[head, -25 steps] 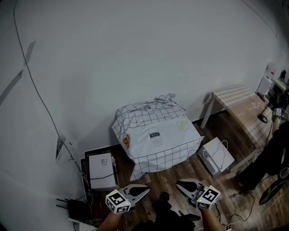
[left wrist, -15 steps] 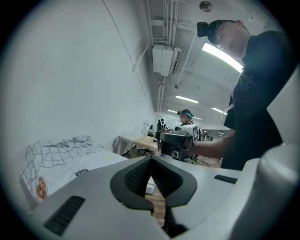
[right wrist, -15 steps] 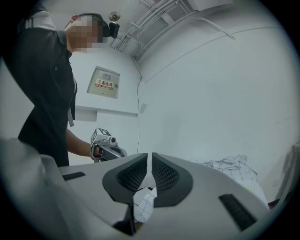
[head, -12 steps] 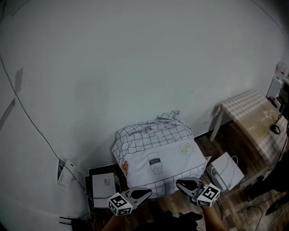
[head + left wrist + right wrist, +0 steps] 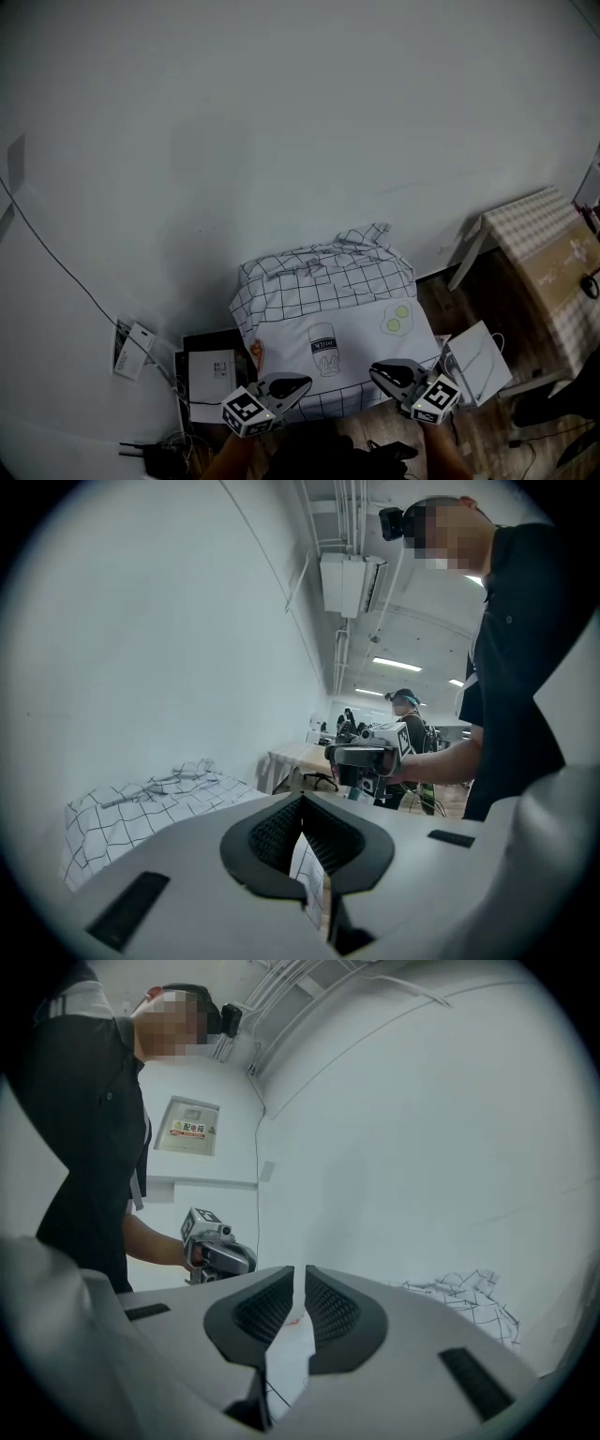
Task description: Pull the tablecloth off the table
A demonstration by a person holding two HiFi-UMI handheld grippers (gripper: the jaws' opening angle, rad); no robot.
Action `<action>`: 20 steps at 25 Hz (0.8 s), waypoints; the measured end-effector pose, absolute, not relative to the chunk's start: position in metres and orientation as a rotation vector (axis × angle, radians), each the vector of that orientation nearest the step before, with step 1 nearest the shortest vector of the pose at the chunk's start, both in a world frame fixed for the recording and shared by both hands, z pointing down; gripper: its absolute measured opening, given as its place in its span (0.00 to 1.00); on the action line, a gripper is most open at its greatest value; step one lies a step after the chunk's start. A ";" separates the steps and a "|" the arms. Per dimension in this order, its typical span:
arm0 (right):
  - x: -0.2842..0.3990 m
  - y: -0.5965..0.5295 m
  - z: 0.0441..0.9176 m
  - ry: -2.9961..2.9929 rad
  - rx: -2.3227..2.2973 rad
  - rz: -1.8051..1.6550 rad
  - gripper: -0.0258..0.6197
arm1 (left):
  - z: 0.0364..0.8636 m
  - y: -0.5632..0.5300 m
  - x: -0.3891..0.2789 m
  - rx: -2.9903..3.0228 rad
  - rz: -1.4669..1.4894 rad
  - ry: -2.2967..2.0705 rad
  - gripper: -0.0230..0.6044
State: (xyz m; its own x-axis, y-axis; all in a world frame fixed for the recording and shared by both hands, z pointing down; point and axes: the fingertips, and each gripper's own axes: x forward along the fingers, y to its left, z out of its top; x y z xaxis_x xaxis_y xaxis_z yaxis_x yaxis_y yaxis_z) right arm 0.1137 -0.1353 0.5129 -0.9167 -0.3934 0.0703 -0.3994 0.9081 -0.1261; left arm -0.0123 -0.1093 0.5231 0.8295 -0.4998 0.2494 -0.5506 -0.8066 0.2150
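The tablecloth (image 5: pixel 328 309), checked with a plain white middle panel, drapes over a low worktop that it hides fully, and stands against the wall (image 5: pixel 281 141). Its far edge is bunched up at the wall; its near edge hangs toward the wooden floor (image 5: pixel 473 295).

At that near edge the 2 tools hover. The left hand-held gripper (image 5: pixel 302 382) has its jaws pressed together on nothing, and the right hand-held gripper (image 5: pixel 375 369) has its jaws nearly touching, also empty. They point inward at each other.

A white box (image 5: pixel 211 372) sits on the floor just left of the cloth. Another white box (image 5: pixel 478 361) sits just right of the near corner. A second worktop (image 5: pixel 534 220) stands well apart at far right, with bare floor between.
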 end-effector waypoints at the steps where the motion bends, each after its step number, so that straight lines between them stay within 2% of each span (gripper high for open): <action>1: 0.110 -0.145 0.517 -3.010 0.621 0.217 0.08 | 0.528 -0.120 -0.016 2.727 0.268 -0.809 0.06; 12: 0.065 -0.252 0.551 -2.809 0.604 0.244 0.27 | 0.578 -0.234 -0.067 2.681 0.472 -0.832 0.06; 20: 0.036 -0.324 0.602 -2.552 0.507 0.139 0.41 | 0.621 -0.302 -0.096 2.701 0.598 -0.814 0.06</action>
State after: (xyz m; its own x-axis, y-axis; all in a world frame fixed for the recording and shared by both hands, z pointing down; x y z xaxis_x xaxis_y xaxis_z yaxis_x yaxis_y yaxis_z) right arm 0.0364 -0.3238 0.6021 -0.7893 -0.3275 0.5193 -0.3818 0.9242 0.0024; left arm -0.0964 -0.3020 0.6207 0.7589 -0.4672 0.4537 -0.5728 -0.8103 0.1236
